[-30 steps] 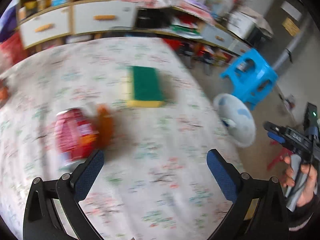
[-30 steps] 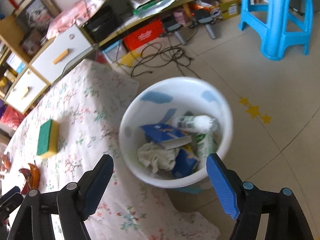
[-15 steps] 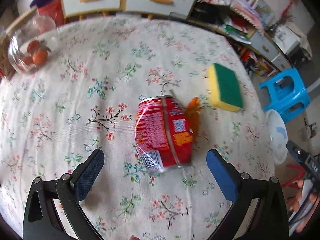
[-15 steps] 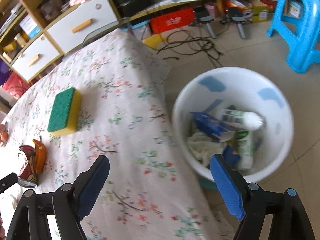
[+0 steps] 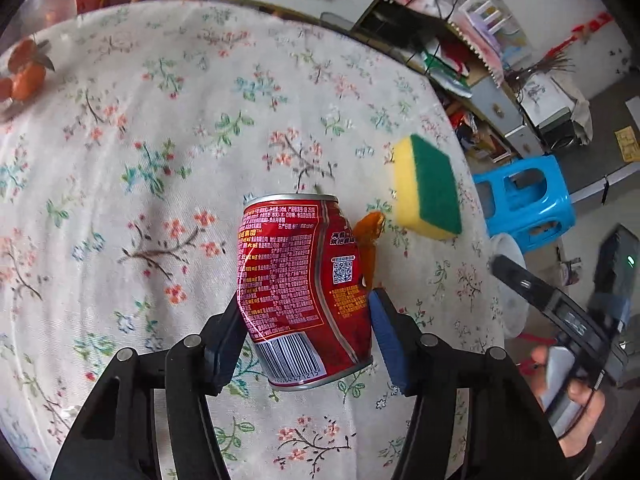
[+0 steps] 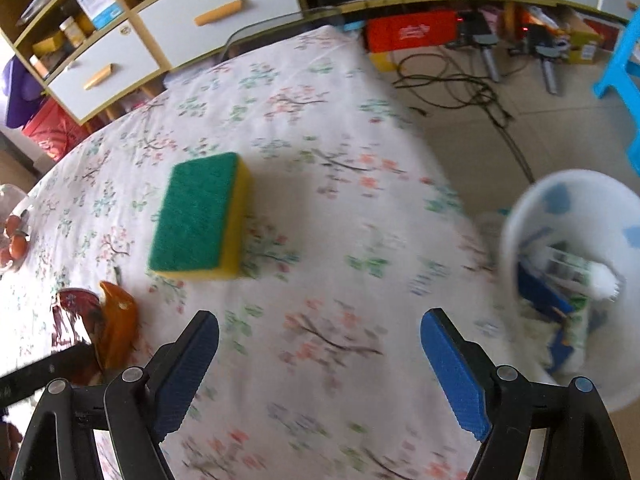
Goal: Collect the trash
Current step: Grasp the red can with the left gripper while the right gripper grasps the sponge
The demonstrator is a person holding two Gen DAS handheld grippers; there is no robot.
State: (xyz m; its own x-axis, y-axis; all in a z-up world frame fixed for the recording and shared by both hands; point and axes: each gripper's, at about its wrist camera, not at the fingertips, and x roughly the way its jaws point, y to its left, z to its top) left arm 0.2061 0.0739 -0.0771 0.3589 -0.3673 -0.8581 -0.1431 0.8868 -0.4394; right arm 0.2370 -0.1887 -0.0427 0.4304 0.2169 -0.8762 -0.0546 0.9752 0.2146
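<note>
My left gripper (image 5: 306, 332) is shut on a dented red drink can (image 5: 300, 284) lying on the floral tablecloth (image 5: 180, 152). An orange peel scrap (image 5: 368, 240) lies against the can's right side; it also shows in the right wrist view (image 6: 116, 332), beside the can (image 6: 74, 312). My right gripper (image 6: 320, 360) is open and empty above the table's right part. A white trash bin (image 6: 580, 216) with several wrappers inside stands on the floor at the right.
A green and yellow sponge (image 5: 428, 188) lies on the cloth, also in the right wrist view (image 6: 200, 216). A glass bowl of oranges (image 5: 24, 76) sits at the far left. A blue stool (image 5: 524, 196) and cluttered cabinets (image 6: 168, 32) stand beyond the table.
My left gripper moved in over the can and closed on it. My right gripper swung left from above the bin to over the table.
</note>
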